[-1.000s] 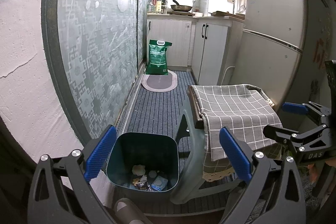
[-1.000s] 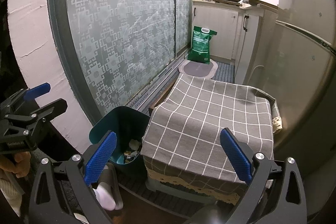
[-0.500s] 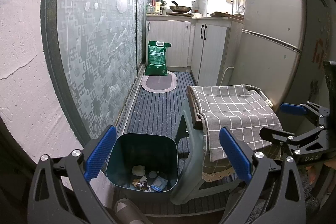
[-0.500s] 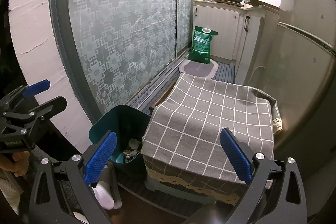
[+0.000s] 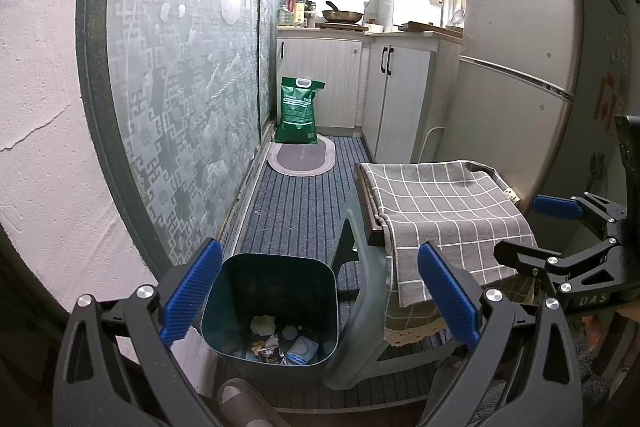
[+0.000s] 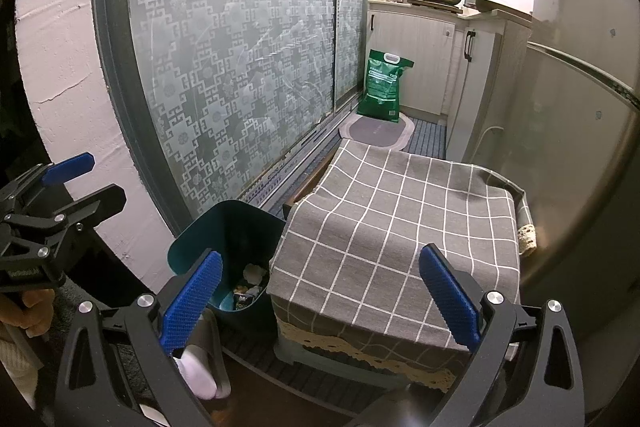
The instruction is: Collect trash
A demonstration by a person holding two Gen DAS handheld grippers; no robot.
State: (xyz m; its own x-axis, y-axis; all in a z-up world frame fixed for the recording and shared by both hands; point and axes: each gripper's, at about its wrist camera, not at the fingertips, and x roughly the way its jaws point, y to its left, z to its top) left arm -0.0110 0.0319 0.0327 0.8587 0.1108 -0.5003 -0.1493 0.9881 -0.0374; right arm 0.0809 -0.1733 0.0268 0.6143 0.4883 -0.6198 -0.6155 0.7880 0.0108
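Observation:
A dark teal trash bin (image 5: 272, 279) stands on the floor beside a low stool covered with a grey checked cloth (image 5: 444, 207). Several pieces of trash (image 5: 280, 341) lie at the bin's bottom. My left gripper (image 5: 320, 295) is open and empty, held above and in front of the bin. My right gripper (image 6: 320, 293) is open and empty above the near edge of the cloth (image 6: 400, 227); the bin (image 6: 228, 235) shows to its left. Each gripper also shows in the other's view: the right one (image 5: 560, 227) and the left one (image 6: 68, 183).
A frosted patterned sliding door (image 5: 180, 87) runs along the left. A fridge (image 5: 520, 67) stands at the right. White kitchen cabinets (image 5: 360, 83), a green bag (image 5: 300, 111) and an oval mat (image 5: 302, 159) lie beyond on the striped floor mat (image 5: 296, 207). A slipper (image 6: 196, 371) is near the bin.
Both grippers have risen and tilted slightly; the view shifted a little. Both stay open and empty. The bin and stool have not moved.

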